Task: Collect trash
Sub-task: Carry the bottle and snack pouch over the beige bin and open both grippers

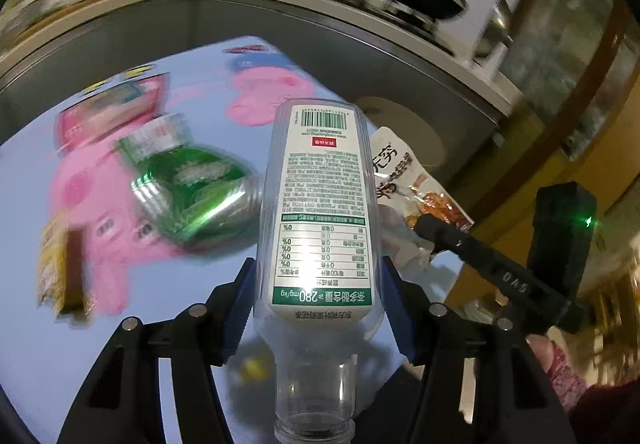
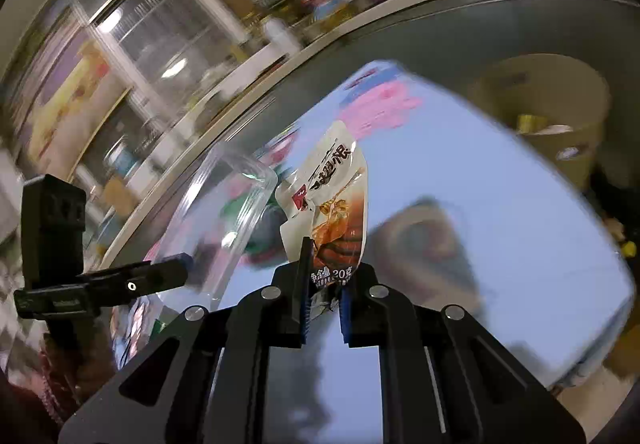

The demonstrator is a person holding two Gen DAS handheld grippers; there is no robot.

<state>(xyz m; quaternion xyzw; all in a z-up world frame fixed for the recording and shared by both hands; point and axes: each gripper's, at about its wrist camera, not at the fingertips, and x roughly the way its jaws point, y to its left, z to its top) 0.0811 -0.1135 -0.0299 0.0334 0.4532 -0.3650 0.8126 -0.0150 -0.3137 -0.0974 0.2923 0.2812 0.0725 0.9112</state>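
Clear plastic bottle (image 1: 320,211) with a white and green label sits between the blue pads of the left claw (image 1: 318,308), which grips it on both sides, neck toward the camera. Right claw (image 2: 324,308) is almost closed and pinches the bottom edge of a snack wrapper (image 2: 330,203). Both are held above the blue table (image 1: 36,324), where a green can (image 1: 192,187) lies near the middle.

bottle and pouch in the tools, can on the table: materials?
Bottle: clear glossy plastic, see-through walls, printed label.
Pouch: thin glossy film, probably plastic laminate; it crinkles and shines.
Can: looks like metal, green print with bright silvery glints; blurred.
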